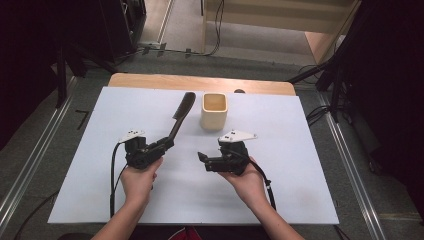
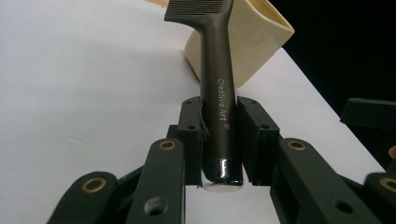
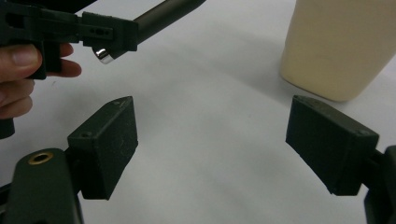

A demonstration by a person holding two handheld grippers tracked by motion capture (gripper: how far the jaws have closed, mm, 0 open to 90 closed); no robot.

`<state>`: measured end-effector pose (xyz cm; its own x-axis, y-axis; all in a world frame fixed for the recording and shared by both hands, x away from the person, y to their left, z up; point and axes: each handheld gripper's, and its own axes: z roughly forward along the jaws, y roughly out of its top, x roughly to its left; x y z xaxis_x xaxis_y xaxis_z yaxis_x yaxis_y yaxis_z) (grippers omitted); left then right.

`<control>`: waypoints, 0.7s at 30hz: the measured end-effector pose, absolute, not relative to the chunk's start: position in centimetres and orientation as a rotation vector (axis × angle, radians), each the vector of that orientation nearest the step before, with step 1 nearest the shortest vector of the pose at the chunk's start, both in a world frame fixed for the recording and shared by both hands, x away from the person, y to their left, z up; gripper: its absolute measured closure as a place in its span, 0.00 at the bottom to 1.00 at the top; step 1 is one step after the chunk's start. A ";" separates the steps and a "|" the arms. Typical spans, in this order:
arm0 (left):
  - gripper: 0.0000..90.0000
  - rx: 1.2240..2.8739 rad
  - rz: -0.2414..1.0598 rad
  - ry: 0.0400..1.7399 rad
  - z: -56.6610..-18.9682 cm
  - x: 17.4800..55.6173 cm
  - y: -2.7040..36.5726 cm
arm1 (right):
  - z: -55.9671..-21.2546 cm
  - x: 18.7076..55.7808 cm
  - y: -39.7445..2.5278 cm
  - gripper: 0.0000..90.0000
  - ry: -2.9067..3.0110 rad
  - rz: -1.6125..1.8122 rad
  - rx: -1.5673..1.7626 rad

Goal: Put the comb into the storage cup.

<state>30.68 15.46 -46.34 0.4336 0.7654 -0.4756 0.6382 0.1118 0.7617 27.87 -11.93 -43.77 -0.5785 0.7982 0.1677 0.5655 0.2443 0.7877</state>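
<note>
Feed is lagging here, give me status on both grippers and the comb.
Left gripper shut on comb handle. Right gripper open, holding nothing. Beige cup beside comb head, path between them clear.

Dark long-handled comb (image 1: 181, 114), handle end clamped, head beside cream cup (image 1: 214, 111)

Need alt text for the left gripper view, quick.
The left tool is shut on the dark handle of a comb, its teeth pointing away toward a cream cup standing on the white table.
</note>
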 end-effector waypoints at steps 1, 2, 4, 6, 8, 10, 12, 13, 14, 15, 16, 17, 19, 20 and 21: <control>0.82 1.588 0.144 1.266 -46.4 30.7 15.4 | -43.8 27.9 -11.9 0.17 2.251 1.247 1.271; 0.82 1.591 0.143 1.266 -46.4 30.7 15.4 | -43.8 28.0 -11.8 0.17 2.246 1.249 1.275; 0.82 1.589 0.148 1.268 -46.4 30.7 15.3 | -43.8 28.4 -11.6 0.17 2.241 1.246 1.279; 0.82 1.584 0.150 1.270 -46.5 30.7 15.2 | -43.8 28.8 -11.3 0.17 2.230 1.231 1.275; 0.82 1.589 0.149 1.268 -46.6 30.8 15.1 | -43.8 29.2 -11.0 0.17 2.218 1.204 1.254; 0.82 1.591 0.153 1.269 -46.7 30.8 15.1 | -43.7 29.7 -10.6 0.17 2.215 1.193 1.255; 0.82 1.582 0.159 1.273 -46.8 30.8 15.0 | -43.6 29.8 -10.4 0.20 2.218 1.193 1.256; 0.82 1.579 0.161 1.275 -46.9 30.8 15.0 | -43.6 30.0 -10.2 0.20 2.220 1.200 1.258; 0.82 1.575 0.159 1.275 -47.0 30.8 15.0 | -43.6 30.2 -10.0 0.21 2.220 1.203 1.267; 0.82 1.572 0.157 1.276 -47.1 30.8 14.9 | -43.5 30.3 -9.9 0.21 2.223 1.209 1.266; 0.82 1.569 0.161 1.278 -47.2 30.8 14.8 | -43.5 30.5 -9.7 0.21 2.225 1.212 1.269; 0.82 1.567 0.164 1.278 -47.2 30.8 14.7 | -43.5 30.7 -9.5 0.21 2.230 1.213 1.273; 0.82 1.558 0.168 1.276 -47.4 30.7 14.6 | -43.4 31.0 -9.2 0.21 2.232 1.230 1.286; 0.82 1.558 0.174 1.276 -47.4 30.7 14.5 | -43.3 31.3 -8.9 0.21 2.231 1.245 1.308; 0.82 1.554 0.172 1.278 -47.5 30.6 14.5 | -43.3 31.3 -8.9 0.21 2.231 1.245 1.308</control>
